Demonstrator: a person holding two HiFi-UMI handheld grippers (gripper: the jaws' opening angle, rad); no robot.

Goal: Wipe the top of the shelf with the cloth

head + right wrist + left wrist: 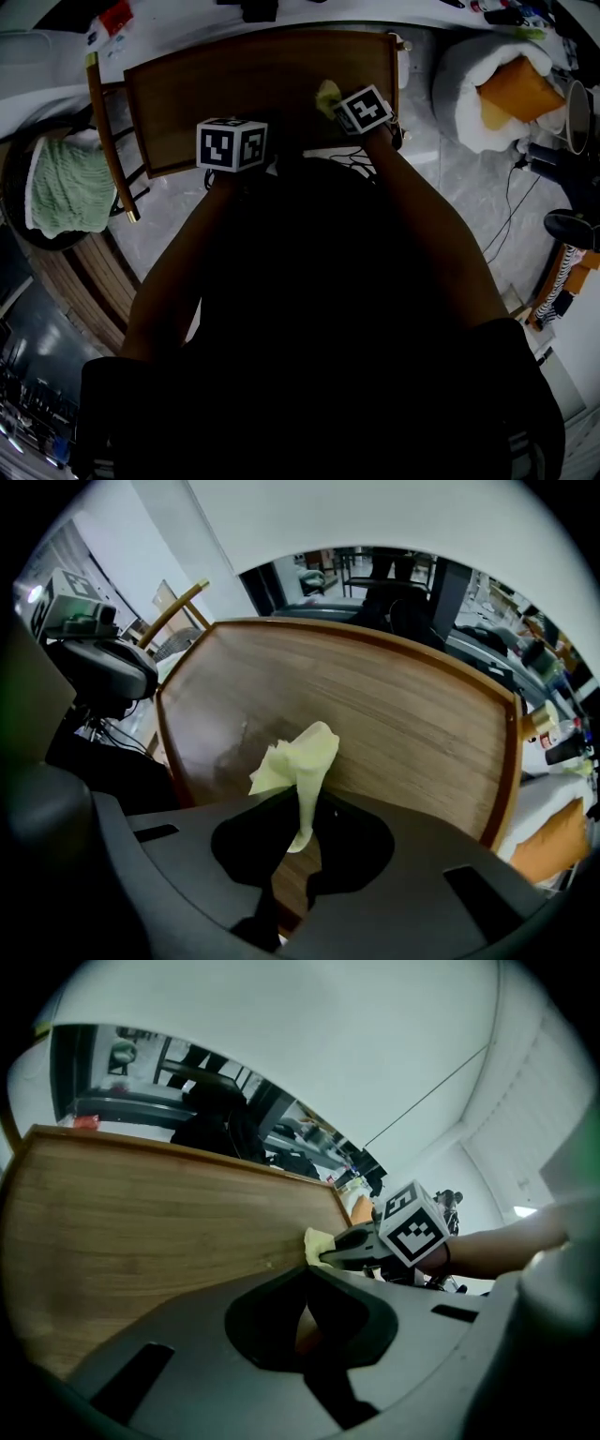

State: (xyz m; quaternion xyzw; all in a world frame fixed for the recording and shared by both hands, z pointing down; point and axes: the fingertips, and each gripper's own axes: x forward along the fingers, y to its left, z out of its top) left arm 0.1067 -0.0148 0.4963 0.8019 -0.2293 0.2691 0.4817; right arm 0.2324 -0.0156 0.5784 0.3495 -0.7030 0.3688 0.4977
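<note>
Room, head view: I look steeply down at a pale stone-look floor [459, 216]. A green towel [64, 186] lies on a round seat to my left, and a white and orange cushion [502, 92] sits to my right.
Surface, head view: the shelf top [253, 89] is a brown wooden board whose long axis runs left to right in front of me.
Grippers, head view: the left gripper [232, 142] is at the near edge, left of centre. The right gripper [349, 108] is over the right part of the board.
Cloth, head view: the yellow cloth [327, 96] shows just left of the right gripper's marker cube, over the wood.
Left gripper view: the jaws of the left gripper [305, 1274] are pressed together with nothing between them. The board [159, 1213] stretches ahead of them, and the right gripper [361, 1244] with the cloth [317, 1244] is off to their right.
Right gripper view: the right gripper [298, 803] is clenched on the cloth [298, 757], which stands up out of the jaws in a bunched tuft.
Key relation, my judgement: most of the wood [394, 705] lies forward and to the left of the cloth, so I would sweep the right gripper along the board's long axis.
Contact: I cannot tell whether the tuft is touching the wood.
Mark: a dull, smeared patch [234, 747] sits just left of the cloth.
</note>
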